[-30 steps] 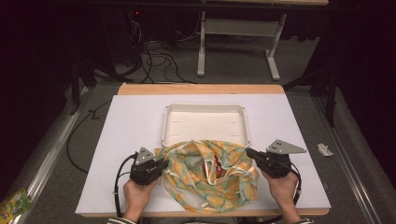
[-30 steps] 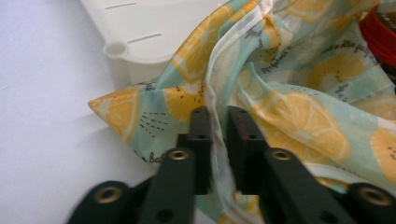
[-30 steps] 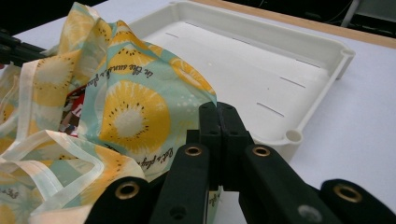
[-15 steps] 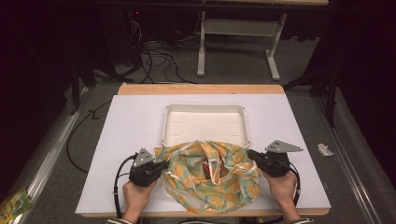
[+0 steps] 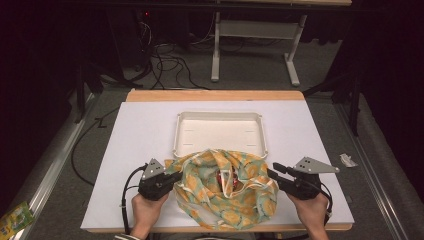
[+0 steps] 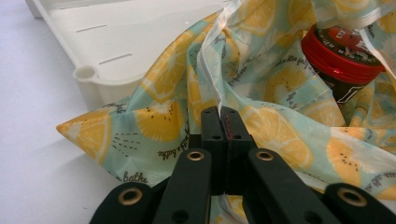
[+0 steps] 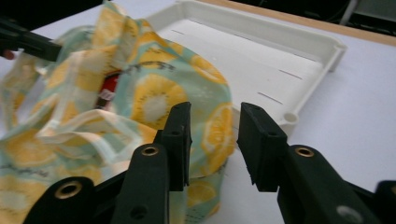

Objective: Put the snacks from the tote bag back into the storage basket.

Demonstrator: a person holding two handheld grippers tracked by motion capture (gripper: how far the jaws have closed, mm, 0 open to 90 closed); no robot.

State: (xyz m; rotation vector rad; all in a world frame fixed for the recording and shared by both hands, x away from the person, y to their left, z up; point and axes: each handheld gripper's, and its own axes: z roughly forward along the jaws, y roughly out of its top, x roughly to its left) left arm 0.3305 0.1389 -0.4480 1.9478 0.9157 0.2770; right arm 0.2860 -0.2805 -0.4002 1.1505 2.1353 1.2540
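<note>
One crumpled lemon-print fabric bag (image 5: 225,187) beside smooth rectangular white plastic tray (image 5: 220,132).

Overhead view faces forward; 2 close gripper views share the bag (image 5: 225,187).

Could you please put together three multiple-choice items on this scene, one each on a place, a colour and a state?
1. Where does the white tray lie relative to the lemon-print bag?
A. beyond it
B. to its left
C. on top of it

2. What colour is the lid of the jar inside the bag?
A. blue
B. red
C. white

3. How do the right gripper's jaws stand?
A. apart
B. clamped on the tray
C. clamped on the jar

Answers:
1 A, the tray sits farther up the table in the high view.
2 B, the left gripper view shows a red lid.
3 A, a gap shows between them.
</note>
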